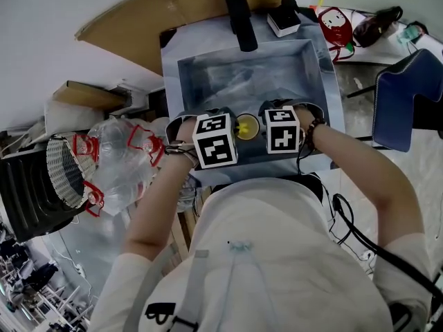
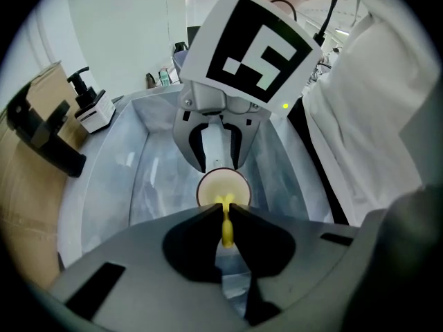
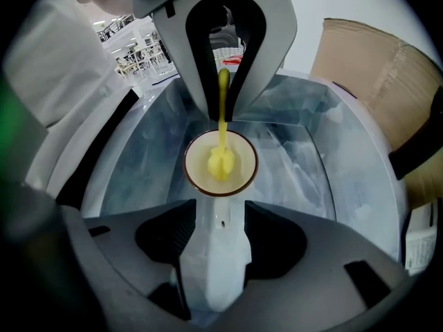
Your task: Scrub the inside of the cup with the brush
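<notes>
Over the steel sink, our left hand-held gripper clamps the thin yellow brush, its head inside the cream brown-rimmed cup. Our right hand-held gripper stands open around the cup's white handle. We judge scrubbing underway, unfinished.

At lower centre, the left gripper is seen closed on a yellow brush. Just above it, the brush tip seems to be dipped into a dark-rimmed cup. Beyond, at centre frame, the right gripper is set astride the cup's white handle, over a grey sink.
</notes>
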`<state>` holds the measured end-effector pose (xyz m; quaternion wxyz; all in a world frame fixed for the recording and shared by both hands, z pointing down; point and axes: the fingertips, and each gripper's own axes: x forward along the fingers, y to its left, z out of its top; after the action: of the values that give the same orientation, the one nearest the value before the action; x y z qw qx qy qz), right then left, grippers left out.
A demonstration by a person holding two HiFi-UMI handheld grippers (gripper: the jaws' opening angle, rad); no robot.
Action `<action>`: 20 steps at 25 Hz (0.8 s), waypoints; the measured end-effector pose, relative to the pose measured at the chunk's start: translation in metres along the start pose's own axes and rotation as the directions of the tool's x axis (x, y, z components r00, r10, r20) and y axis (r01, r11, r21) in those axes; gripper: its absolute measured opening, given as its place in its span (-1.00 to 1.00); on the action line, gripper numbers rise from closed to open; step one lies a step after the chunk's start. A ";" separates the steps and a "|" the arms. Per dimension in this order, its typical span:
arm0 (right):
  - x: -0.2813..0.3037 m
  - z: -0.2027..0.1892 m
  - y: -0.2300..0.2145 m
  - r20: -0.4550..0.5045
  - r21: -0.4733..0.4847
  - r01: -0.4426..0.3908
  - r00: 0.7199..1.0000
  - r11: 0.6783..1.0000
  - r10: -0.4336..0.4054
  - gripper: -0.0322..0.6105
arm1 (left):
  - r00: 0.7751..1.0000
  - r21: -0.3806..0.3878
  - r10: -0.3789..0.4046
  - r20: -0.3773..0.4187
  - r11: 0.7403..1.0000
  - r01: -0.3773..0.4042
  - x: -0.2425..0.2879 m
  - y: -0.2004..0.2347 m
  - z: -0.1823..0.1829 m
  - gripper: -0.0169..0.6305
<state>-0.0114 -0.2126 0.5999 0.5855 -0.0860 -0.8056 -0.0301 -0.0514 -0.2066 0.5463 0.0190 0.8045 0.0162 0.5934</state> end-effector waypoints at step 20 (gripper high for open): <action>-0.036 -0.005 0.011 0.026 -0.044 0.086 0.996 0.995 -0.085 -0.17 | 0.966 -0.247 0.111 0.235 0.968 -0.051 -0.039 0.005 -0.002 -0.84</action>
<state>0.0058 -0.2061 0.5669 0.5719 -0.0650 -0.8145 -0.0725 -0.0646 -0.2133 0.5096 0.0930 0.8641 -0.0907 0.4864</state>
